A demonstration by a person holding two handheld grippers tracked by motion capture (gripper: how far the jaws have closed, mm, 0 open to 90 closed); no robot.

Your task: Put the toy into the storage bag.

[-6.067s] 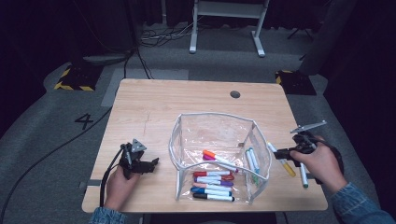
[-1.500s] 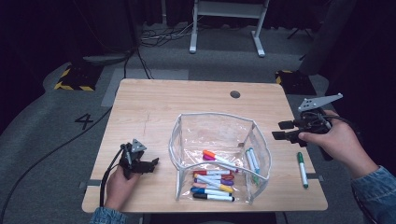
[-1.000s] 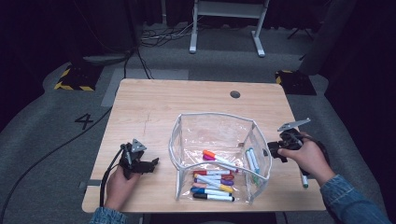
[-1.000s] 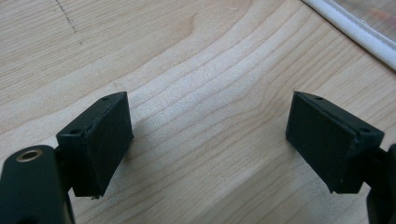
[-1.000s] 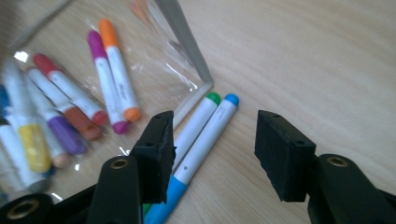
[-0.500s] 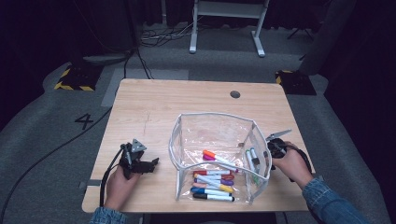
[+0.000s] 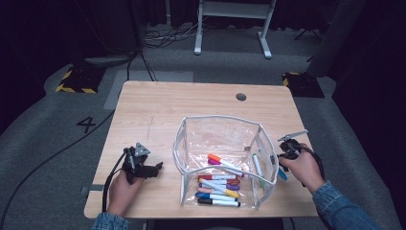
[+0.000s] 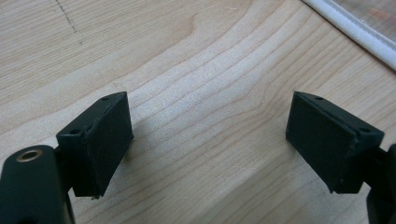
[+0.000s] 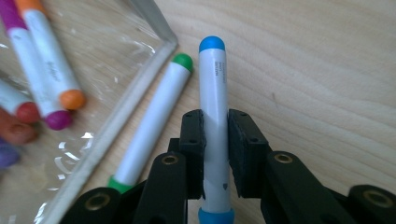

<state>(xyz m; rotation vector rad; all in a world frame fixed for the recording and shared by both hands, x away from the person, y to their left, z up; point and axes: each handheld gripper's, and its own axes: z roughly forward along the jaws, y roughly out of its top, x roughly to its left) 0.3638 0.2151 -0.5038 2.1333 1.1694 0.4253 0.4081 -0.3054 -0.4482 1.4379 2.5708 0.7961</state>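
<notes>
Fingers of the right gripper [image 9: 215,154]: black pads [image 9: 192,149] pressed on both flanks of a blue-capped marker [image 9: 214,121], jaws having just been closing onto it; we see its barrel running straight out between them. Landmark: clear pouch [image 7: 261,143], standing open near the table's [image 7: 158,110] front edge, white-trimmed rim up. Right gripper [image 7: 286,152], in the high view: just outside the pouch's right wall, close to the table's right edge, so little wood is left on that side. Green-capped marker [image 9: 152,123]: lying on the wood between the held marker and the pouch's corner seam, nearly parallel to the held one, not touching it as far as we can tell. Loose markers [image 7: 218,184]: a heap of mixed colours on the pouch floor, towards its front. Left gripper [image 7: 154,168]: resting well left of the pouch; fingers [image 8: 100,140] spread wide over bare wood, the pouch's white trim at the far corner of its own view. Open room: broad bare wood behind and left of the pouch.
</notes>
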